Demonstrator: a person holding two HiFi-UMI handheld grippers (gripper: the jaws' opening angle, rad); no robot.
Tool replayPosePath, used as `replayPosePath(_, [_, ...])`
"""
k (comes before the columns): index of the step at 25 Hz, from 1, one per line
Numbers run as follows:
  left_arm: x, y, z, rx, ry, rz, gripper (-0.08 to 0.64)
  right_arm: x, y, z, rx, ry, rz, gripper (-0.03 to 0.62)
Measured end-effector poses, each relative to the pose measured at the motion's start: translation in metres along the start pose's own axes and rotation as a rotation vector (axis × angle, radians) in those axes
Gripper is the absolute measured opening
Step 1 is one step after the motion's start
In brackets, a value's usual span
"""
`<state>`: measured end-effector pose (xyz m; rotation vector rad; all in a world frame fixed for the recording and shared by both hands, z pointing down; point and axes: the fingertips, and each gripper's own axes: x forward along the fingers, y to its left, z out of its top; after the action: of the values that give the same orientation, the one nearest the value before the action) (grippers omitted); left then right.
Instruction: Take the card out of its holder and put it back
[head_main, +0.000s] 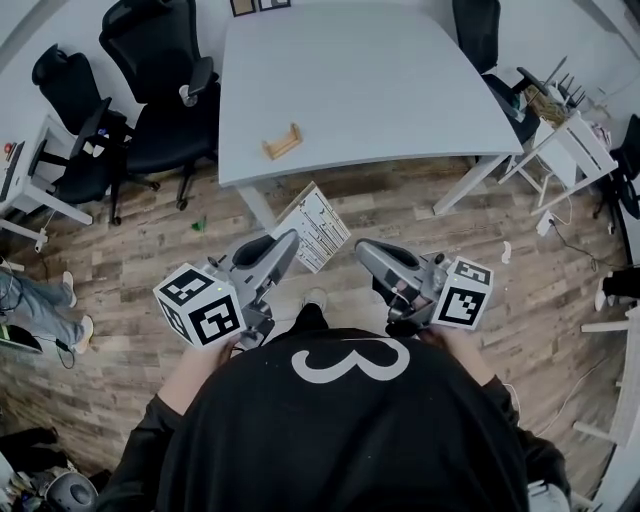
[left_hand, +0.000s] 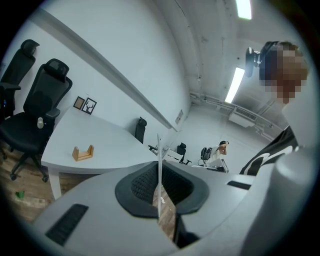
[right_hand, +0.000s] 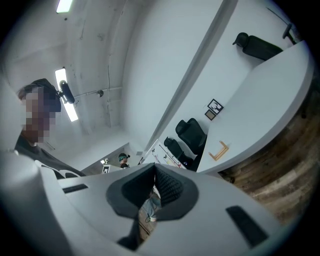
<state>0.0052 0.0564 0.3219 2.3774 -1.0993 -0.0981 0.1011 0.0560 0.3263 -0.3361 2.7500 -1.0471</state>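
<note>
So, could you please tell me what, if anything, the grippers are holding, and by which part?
The left gripper has its jaws shut on the card, pinching its near-left edge. The right gripper holds nothing.

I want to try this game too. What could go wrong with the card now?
The left gripper pinches the card by just one edge, over the floor, so it could slip and drop. The wooden holder on the table is small and empty; a tilted card might miss its slot or shove it along.
</note>
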Motion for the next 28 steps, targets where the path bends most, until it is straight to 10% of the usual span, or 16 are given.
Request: replayPosePath(28, [-0.018, -0.017, 0.010, 0.004, -0.018, 0.014, 0.025, -0.002, 0.025, 0.003, -0.006, 0.009, 0.019, 0.011])
